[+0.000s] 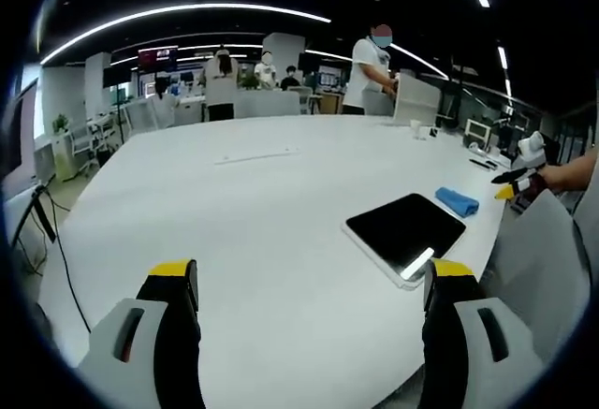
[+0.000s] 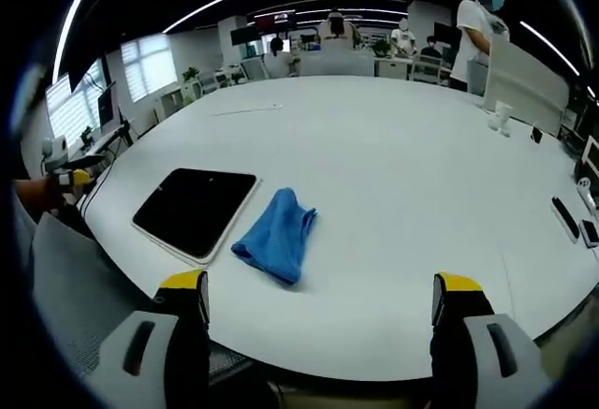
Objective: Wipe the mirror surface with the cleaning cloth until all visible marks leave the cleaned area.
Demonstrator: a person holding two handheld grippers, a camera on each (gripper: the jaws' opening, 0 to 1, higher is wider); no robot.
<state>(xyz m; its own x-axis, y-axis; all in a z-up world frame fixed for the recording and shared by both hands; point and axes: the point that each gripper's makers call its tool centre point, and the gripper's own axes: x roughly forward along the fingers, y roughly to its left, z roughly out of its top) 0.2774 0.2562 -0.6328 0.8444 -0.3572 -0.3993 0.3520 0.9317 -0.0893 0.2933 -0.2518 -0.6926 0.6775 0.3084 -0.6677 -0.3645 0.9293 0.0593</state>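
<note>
A large round white surface fills an open office, with people standing at its far side. Near the edge closest to the person lies the mirror, a flat dark rectangular panel with a thin pale frame and rounded corners. It lies face up and reflects the dark ceiling, so it reads almost black. In the left gripper view the same mirror catches a bright strip of ceiling light near one corner. No marks can be made out on it from here.

Just beside the mirror, along one of its long edges, sits the cleaning cloth, a crumpled bright blue fabric cloth. It seems to touch or nearly touch the mirror's frame; which one is hard to tell. In the left gripper view the cloth lies just beyond the mirror. The cloth appears laid next to the mirror so it can be picked up and swept straight across the glass. Wiping does not look begun.

The right gripper, with black jaws and yellow tips, is spread wide and holds nothing. It hovers short of the cloth, off the surface edge, facing the cloth and mirror.

The left gripper is likewise spread wide and empty, above bare surface with the mirror off to one side.
</note>
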